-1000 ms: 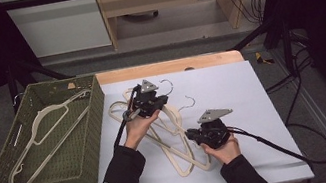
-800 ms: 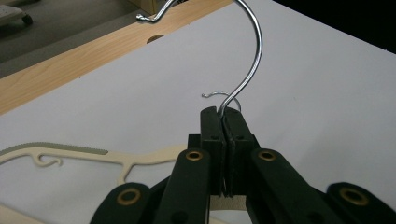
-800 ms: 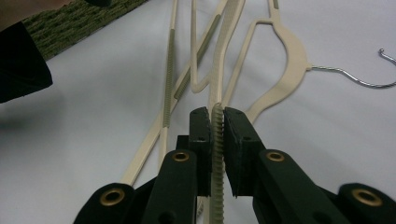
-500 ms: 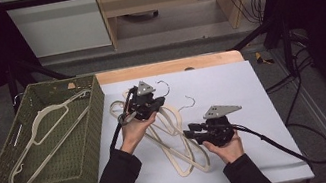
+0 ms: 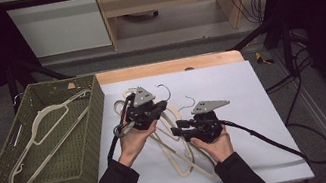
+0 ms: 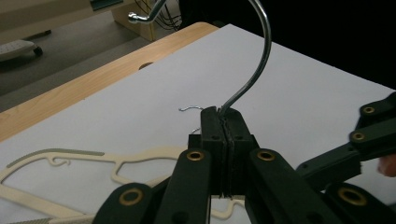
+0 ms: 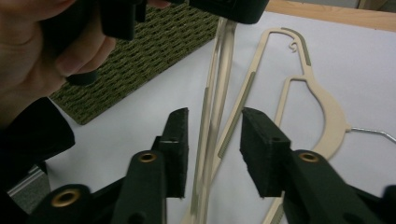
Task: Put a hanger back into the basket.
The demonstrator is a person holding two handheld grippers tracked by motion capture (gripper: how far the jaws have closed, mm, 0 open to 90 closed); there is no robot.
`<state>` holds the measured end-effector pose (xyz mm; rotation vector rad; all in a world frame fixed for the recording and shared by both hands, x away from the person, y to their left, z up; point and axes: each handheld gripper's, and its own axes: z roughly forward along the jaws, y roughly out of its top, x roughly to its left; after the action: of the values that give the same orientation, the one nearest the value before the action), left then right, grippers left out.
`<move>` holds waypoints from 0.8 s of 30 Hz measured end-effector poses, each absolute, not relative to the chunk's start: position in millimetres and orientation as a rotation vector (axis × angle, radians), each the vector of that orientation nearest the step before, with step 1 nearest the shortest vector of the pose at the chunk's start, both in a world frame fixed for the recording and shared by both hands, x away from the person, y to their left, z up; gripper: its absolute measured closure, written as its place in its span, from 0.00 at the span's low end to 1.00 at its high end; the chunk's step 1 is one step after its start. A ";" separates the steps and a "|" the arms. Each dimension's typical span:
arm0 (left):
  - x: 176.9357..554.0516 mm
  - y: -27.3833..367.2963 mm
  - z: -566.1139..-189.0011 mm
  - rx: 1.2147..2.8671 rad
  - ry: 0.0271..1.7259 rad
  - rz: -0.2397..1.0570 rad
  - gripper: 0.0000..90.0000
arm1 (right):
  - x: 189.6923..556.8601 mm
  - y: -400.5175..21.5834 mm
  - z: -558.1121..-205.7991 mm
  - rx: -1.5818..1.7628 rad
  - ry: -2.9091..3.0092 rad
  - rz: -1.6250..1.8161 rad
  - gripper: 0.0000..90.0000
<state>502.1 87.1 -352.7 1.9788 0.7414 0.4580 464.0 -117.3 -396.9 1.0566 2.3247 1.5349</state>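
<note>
My left gripper [image 5: 156, 109] has its jaws pressed tight together on the metal hook [image 6: 254, 70] of a cream hanger [image 5: 169, 123]; in the left gripper view the wire runs straight up out of the seam between my pads and curls over at the top. That hanger hangs down from the pinch toward the near side of the white table [image 5: 255, 105], its arms slanting to the pile of hangers [image 5: 183, 159] that lies between my two hands. My right gripper [image 5: 179, 130] sits just right of and nearer than the left one, and its jaws, which have just been opening and then easing in a little, stand apart with a gap. In the right gripper view the thin edge of the lifted hanger's arm [image 7: 212, 121] runs between my two pads [image 7: 177, 140] without either pad pressing on it, nearer the left one. More hangers lie flat on the table beyond. To the far left the green woven basket [image 5: 92, 134] holds another hanger [image 5: 41, 130].
</note>
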 end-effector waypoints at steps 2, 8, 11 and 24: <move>494.9 84.3 -351.1 1.970 0.733 0.469 0.99 | 464.6 -116.0 -395.6 1.060 2.324 1.547 0.80; 486.5 84.2 -349.3 1.975 0.712 0.472 0.98 | 465.0 -118.4 -394.5 1.083 2.354 1.524 0.96; 485.7 88.9 -346.8 1.961 0.700 0.451 0.91 | 464.6 -118.8 -393.1 1.070 2.357 1.518 0.97; 462.4 143.8 -344.1 2.025 0.609 0.394 0.29 | 451.9 -126.1 -385.7 0.892 2.494 1.490 0.97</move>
<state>462.4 143.8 -344.1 2.0249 0.6093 0.3936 451.9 -126.1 -385.7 0.8919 2.4936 1.4903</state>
